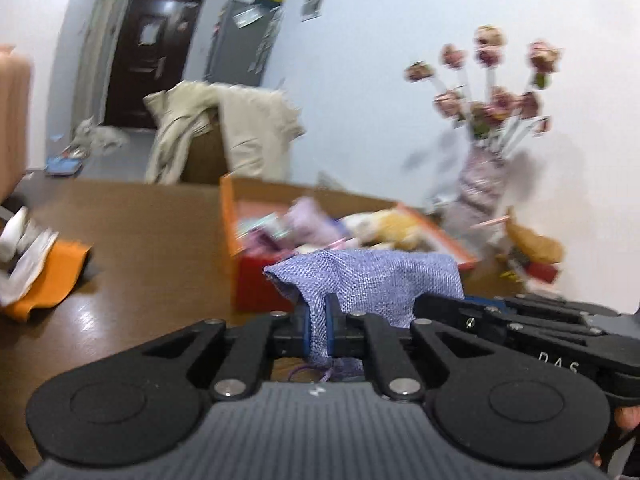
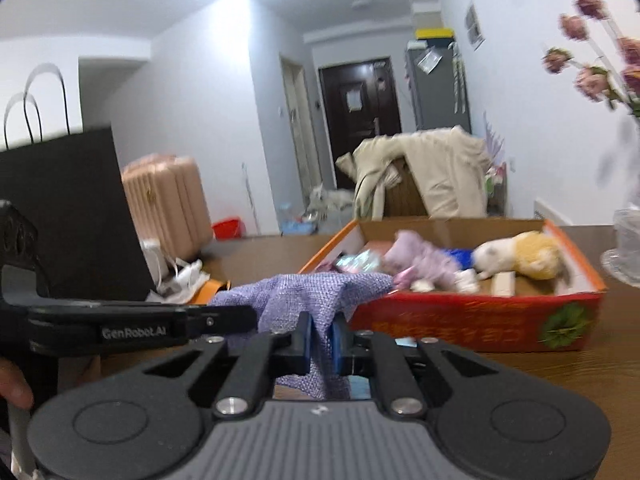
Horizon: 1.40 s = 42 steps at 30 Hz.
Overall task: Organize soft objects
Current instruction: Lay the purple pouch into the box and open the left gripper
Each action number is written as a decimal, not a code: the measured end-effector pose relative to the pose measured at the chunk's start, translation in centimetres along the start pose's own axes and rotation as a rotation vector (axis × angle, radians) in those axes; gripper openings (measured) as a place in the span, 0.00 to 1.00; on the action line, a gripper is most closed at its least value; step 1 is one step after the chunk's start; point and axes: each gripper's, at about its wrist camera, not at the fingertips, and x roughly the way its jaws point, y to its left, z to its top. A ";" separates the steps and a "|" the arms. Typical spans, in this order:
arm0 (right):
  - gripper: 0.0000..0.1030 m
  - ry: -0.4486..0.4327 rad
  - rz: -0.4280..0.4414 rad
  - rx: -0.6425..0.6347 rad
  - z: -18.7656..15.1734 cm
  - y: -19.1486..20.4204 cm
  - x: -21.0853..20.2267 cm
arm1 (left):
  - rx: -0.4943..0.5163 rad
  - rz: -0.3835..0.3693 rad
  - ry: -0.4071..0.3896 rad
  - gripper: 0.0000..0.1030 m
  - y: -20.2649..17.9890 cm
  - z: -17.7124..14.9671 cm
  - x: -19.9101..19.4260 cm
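A lilac woven cloth pouch point(image 1: 368, 276) hangs above the brown table, held between both grippers. My left gripper point(image 1: 319, 326) is shut on its left part, the blue pads pinching a fold of the fabric. My right gripper point(image 2: 321, 340) is shut on the same pouch point(image 2: 304, 292), and its black body reaches in from the right edge of the left wrist view. Behind the pouch stands an open orange and red cardboard box point(image 2: 476, 318) holding soft toys: a lilac plush point(image 2: 420, 260) and a yellow and white plush point(image 2: 520, 256).
A vase of dried pink flowers point(image 1: 484, 176) and a brown plush point(image 1: 536, 244) stand right of the box by the wall. Orange cloth and white paper point(image 1: 44, 268) lie at the table's left. A black paper bag point(image 2: 68, 216) stands at the left. A person's fingers point(image 2: 12, 388) show.
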 end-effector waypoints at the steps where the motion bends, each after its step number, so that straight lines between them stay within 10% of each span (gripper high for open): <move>1: 0.10 -0.009 -0.013 0.002 0.2 -0.6 -0.8 | 0.010 -0.017 -0.004 0.07 -0.9 0.6 0.2; 8: 0.10 -0.032 -0.098 0.047 4.5 -9.2 -0.7 | 0.027 -0.070 0.050 0.08 -6.6 5.6 8.5; 15: 0.12 0.306 -0.222 -0.013 8.7 -19.4 10.7 | -0.039 0.056 0.297 0.08 -7.8 7.0 23.4; 23: 0.35 0.340 -0.289 -0.117 9.0 -20.5 12.2 | -0.029 0.025 0.346 0.37 -7.9 5.6 26.8; 29: 0.43 0.234 -0.284 -0.071 11.0 -20.2 9.1 | -0.036 0.008 0.278 0.54 -8.5 5.7 24.1; 42: 0.62 -0.024 -0.232 -0.179 10.3 -11.3 -3.2 | 0.086 0.053 -0.062 0.77 -10.5 6.0 3.1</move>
